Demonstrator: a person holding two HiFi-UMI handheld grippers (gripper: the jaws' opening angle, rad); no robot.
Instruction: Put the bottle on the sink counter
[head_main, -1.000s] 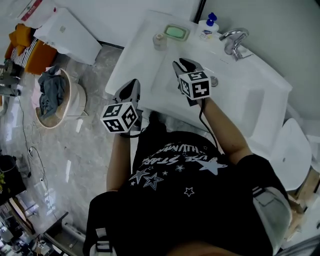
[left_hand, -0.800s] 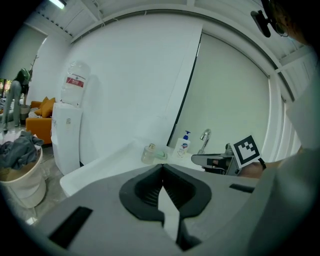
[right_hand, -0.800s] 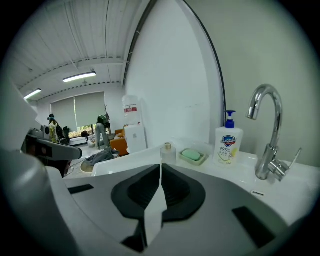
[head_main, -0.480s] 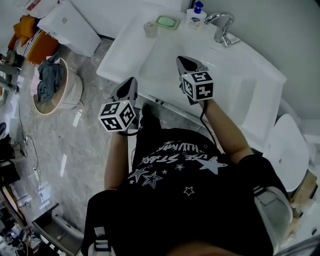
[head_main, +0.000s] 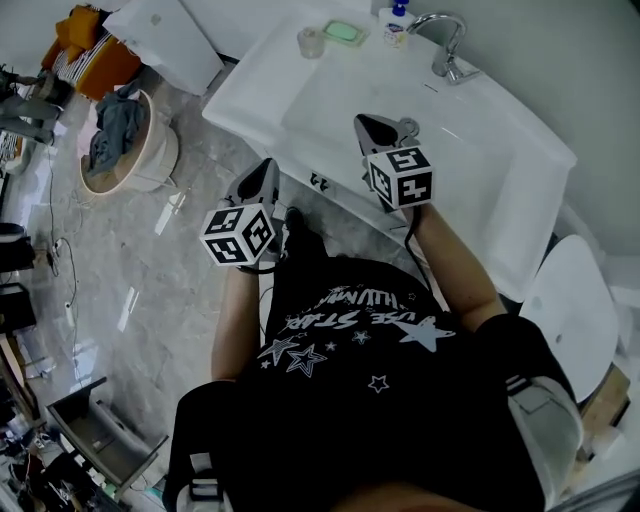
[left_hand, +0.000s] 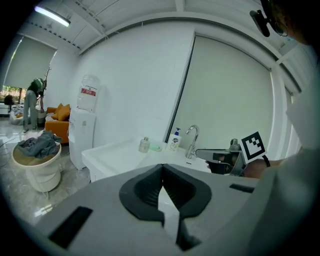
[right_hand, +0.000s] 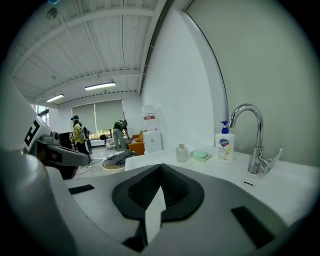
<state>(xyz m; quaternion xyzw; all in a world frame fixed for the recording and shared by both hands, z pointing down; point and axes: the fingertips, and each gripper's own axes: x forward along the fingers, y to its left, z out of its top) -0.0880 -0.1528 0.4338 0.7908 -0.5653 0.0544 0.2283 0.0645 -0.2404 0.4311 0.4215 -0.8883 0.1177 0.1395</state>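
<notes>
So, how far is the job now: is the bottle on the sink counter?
It looks done: a small clear bottle stands upright on the sink counter beside the soap dish. Nothing is in hand: left gripper and right gripper are shut and empty. Nothing seems left.

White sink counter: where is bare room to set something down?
Widest bare patch: the white sink counter right of the chrome faucet. A smaller one: the front left corner, before the small clear bottle. Crowded: the back edge, with that bottle, the green soap dish and the white pump bottle.
</notes>
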